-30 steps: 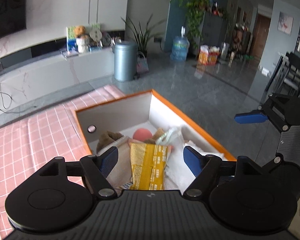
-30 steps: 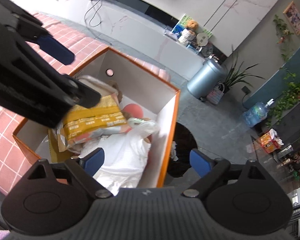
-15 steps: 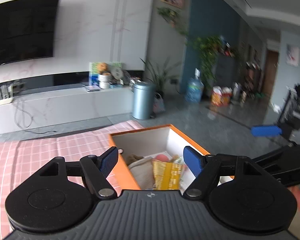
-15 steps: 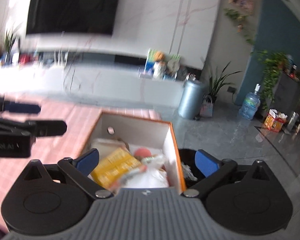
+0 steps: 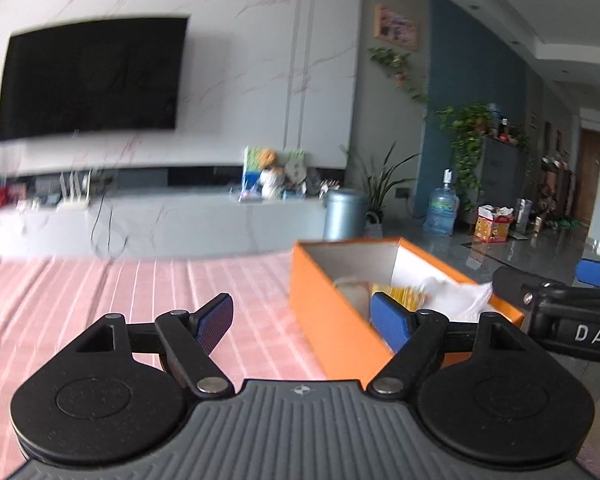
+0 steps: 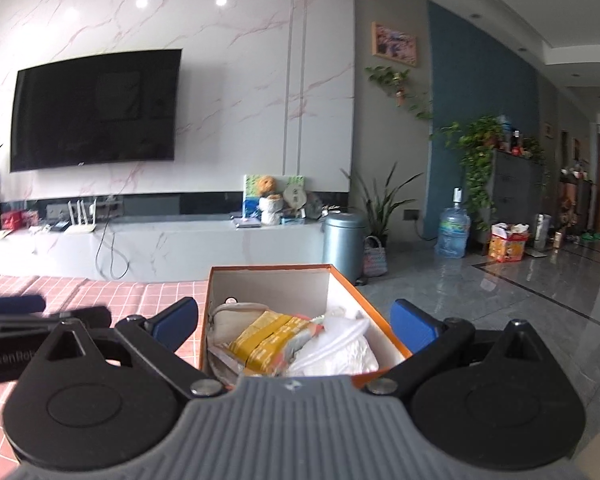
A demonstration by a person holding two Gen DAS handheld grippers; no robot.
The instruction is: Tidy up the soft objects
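Orange cardboard box (image 6: pixel 384 340) sits on a pink checked tablecloth (image 5: pixel 100 300), filled with a yellow packet (image 6: pixel 268 340), white plastic bag (image 6: pixel 340 352) and beige cloth (image 6: pixel 232 320). Left gripper (image 5: pixel 304 320) and right gripper (image 6: pixel 296 320) hover nearby, jaws just widened, apart and empty.

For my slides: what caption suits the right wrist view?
Open right gripper facing an orange box filled with soft goods.
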